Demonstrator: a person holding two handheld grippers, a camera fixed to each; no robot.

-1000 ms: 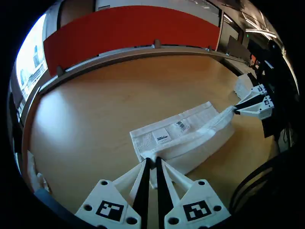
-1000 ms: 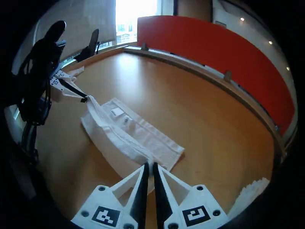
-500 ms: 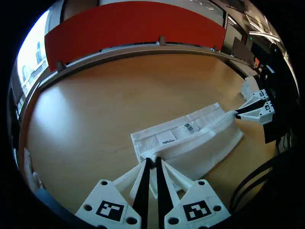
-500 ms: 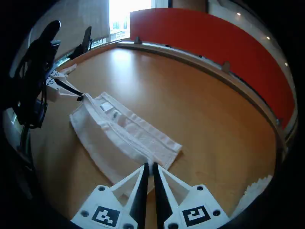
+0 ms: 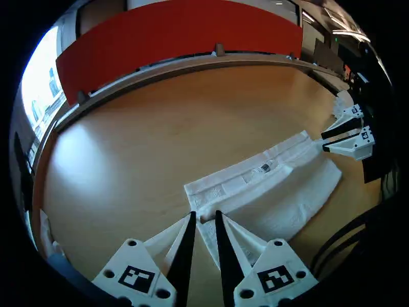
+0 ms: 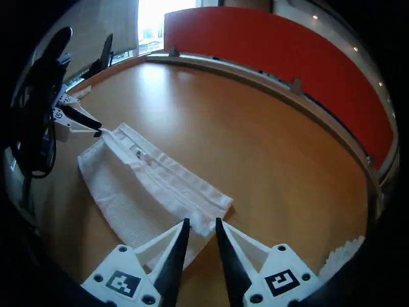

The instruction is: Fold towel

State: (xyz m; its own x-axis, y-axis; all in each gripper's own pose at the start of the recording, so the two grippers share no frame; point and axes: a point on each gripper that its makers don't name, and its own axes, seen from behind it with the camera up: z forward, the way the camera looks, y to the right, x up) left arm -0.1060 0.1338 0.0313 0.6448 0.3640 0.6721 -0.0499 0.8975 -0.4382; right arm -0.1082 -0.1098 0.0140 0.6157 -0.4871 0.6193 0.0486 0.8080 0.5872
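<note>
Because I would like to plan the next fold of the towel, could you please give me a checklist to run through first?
1. Left gripper open: ok, its fingers stand apart around a towel corner.
2. Right gripper open: ok, its fingers stand apart at the opposite end.
3. Towel resting on the table, not lifted: ok.
4. Folded layers lined up edge to edge: cannot tell; a raised ridge runs along the length.
5. White cloth at the table edge lies apart from the towel: ok.
</note>
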